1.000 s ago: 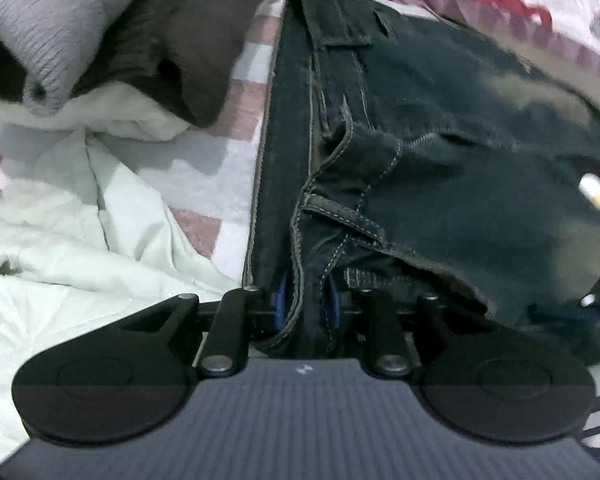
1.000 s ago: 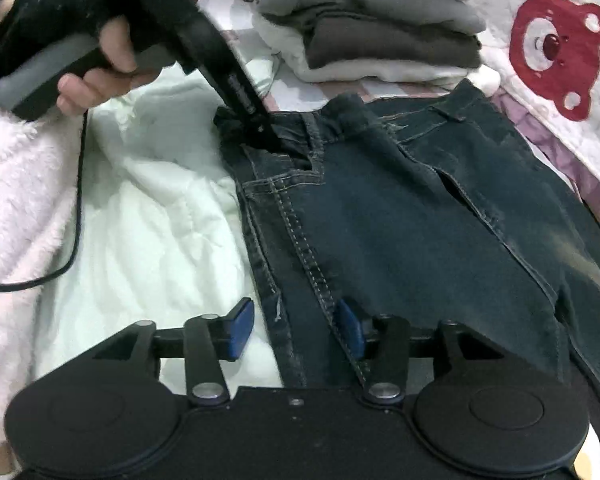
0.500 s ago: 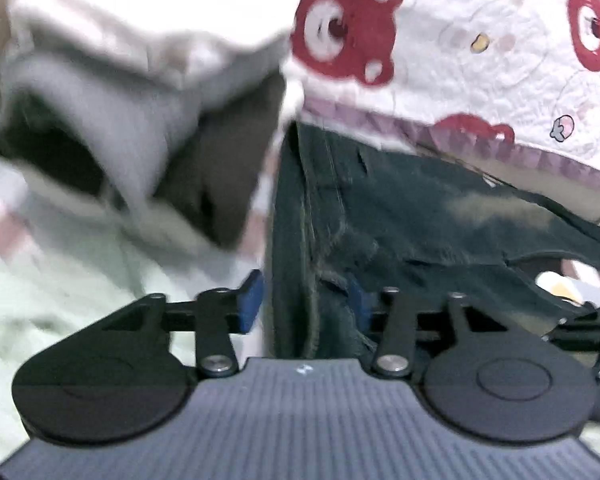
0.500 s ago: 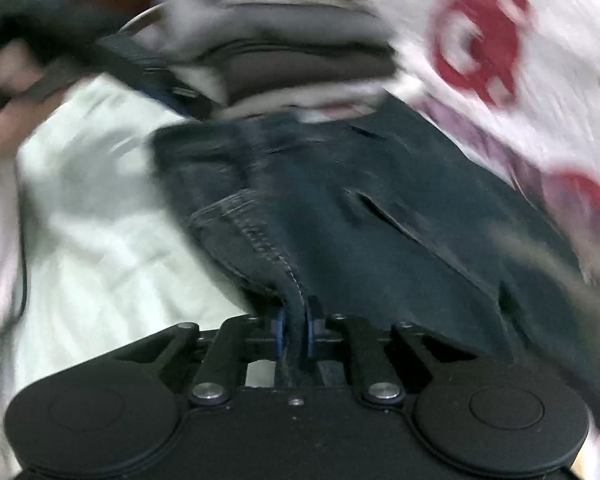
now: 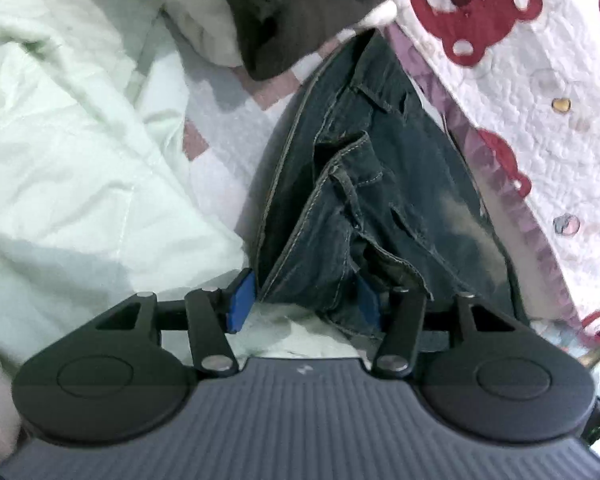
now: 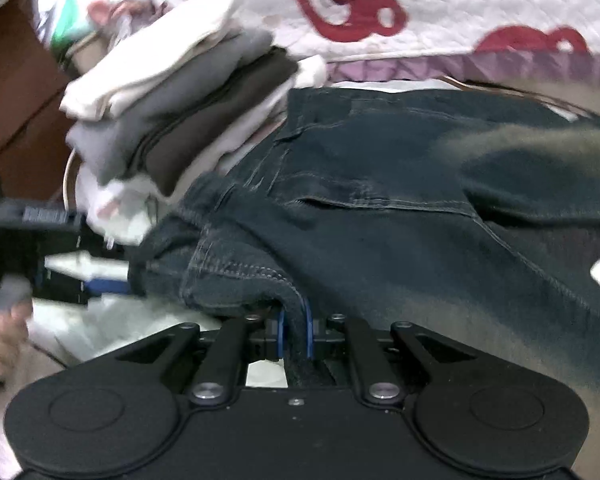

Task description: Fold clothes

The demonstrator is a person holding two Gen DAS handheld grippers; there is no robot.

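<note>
Left gripper (image 5: 304, 300) has released stitched denim jeans (image 5: 380, 200).

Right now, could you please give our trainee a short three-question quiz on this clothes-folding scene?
1. True or false: the right tongs are shut on the jeans.
2. What lies just beyond the jeans' waistband? A) a stack of folded clothes B) a shoe box C) a pillow
3. Fill in: the quilt shows red ____ faces.

Key: 1 true; 2 A; 3 bear.
</note>
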